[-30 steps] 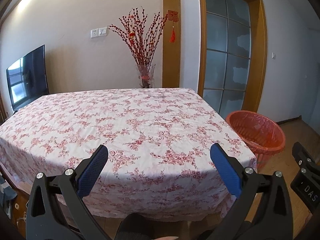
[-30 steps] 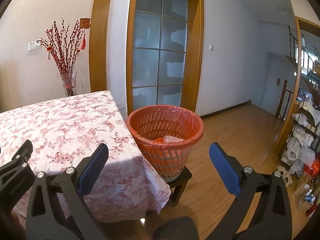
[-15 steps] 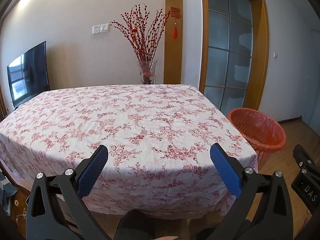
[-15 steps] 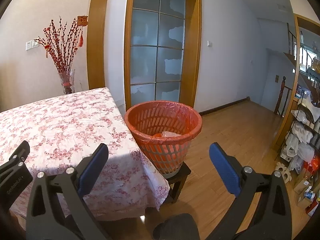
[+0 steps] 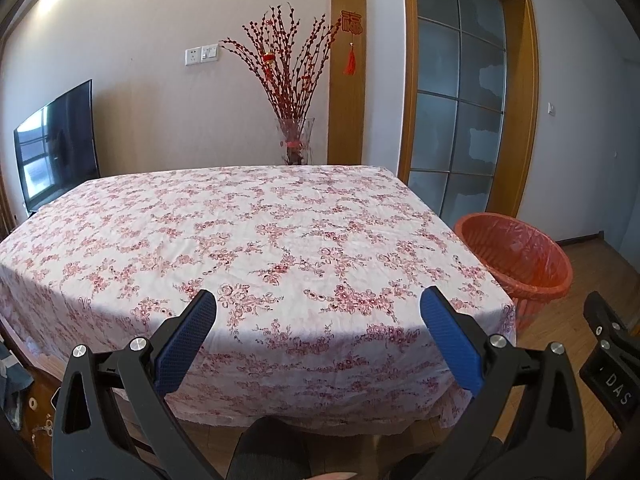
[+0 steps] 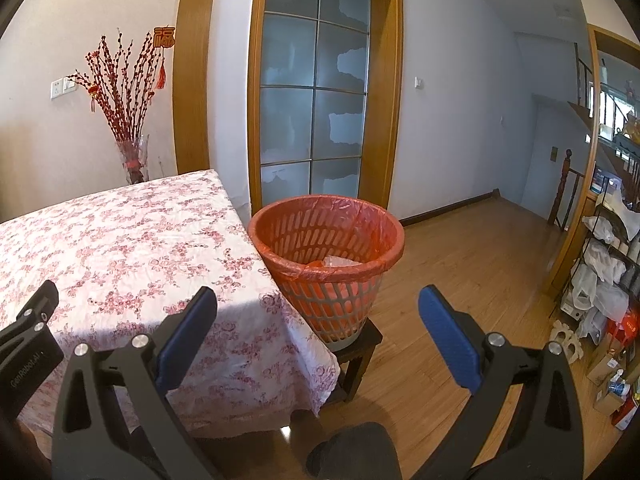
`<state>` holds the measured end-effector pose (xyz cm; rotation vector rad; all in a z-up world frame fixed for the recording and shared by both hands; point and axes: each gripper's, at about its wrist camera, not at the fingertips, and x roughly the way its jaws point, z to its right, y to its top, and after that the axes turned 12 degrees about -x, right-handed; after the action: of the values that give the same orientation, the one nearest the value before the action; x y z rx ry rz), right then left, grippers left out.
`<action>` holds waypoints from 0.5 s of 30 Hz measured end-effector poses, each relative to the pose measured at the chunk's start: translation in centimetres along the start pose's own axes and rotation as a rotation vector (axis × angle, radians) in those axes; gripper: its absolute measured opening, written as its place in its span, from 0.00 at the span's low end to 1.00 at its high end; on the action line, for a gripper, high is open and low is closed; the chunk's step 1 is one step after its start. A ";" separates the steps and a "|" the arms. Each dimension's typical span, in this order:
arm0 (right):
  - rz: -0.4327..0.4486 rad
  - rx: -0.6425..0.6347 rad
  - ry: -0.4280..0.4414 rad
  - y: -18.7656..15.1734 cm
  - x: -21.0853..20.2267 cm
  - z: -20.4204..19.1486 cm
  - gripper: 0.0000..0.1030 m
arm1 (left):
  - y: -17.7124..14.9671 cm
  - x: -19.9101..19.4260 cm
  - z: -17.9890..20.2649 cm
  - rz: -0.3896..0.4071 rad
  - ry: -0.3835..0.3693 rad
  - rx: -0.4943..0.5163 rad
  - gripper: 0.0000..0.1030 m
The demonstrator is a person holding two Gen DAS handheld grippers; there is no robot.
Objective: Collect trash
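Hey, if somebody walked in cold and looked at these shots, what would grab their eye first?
Probably the orange trash basket, lined with a red bag, standing on a small dark stool off the table's corner. Next, the floral tablecloth filling the left view, and the red branches in a glass vase behind it.

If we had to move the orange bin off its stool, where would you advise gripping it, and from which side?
I would grip the bin by its rolled rim at the near edge, coming from above and from the floor side with the right claw. The table crowds its other side, and the tapered wall is too wide to span. The liner over the rim may be slippery.
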<state>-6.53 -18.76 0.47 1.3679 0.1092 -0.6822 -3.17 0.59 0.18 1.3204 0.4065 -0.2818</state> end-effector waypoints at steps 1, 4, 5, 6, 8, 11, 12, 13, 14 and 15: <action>0.000 0.001 0.000 0.0 0.0 0.0 0.96 | 0.0 0.0 0.0 0.000 0.000 0.000 0.97; 0.001 0.000 0.001 0.0 0.0 0.0 0.96 | 0.0 0.0 0.0 0.000 0.000 0.000 0.97; 0.001 -0.001 0.001 0.0 0.0 0.0 0.96 | 0.0 0.0 0.0 0.000 0.000 0.000 0.97; 0.001 -0.001 0.000 0.0 0.0 0.0 0.96 | 0.0 0.0 -0.1 0.001 0.000 0.000 0.97; 0.001 -0.001 0.000 0.0 0.0 0.0 0.96 | 0.0 0.0 -0.1 0.001 0.000 -0.001 0.97; 0.000 0.000 0.000 0.0 0.0 -0.1 0.96 | 0.0 0.0 -0.1 0.001 0.000 0.000 0.97; 0.000 0.000 -0.001 0.0 0.0 -0.1 0.96 | 0.0 0.0 -0.1 0.001 0.000 -0.001 0.97; 0.000 0.000 -0.001 0.0 0.0 -0.1 0.96 | 0.0 0.1 -0.2 0.000 0.000 0.000 0.97; 0.000 0.000 0.000 0.0 0.0 -0.1 0.96 | 0.0 0.1 -0.2 0.001 0.001 -0.001 0.97; 0.000 0.000 -0.001 0.0 0.0 -0.1 0.96 | 0.0 0.0 -0.1 0.001 0.002 -0.002 0.97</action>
<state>-6.48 -18.68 0.49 1.3674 0.1090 -0.6826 -3.19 0.71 0.12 1.3195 0.4075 -0.2790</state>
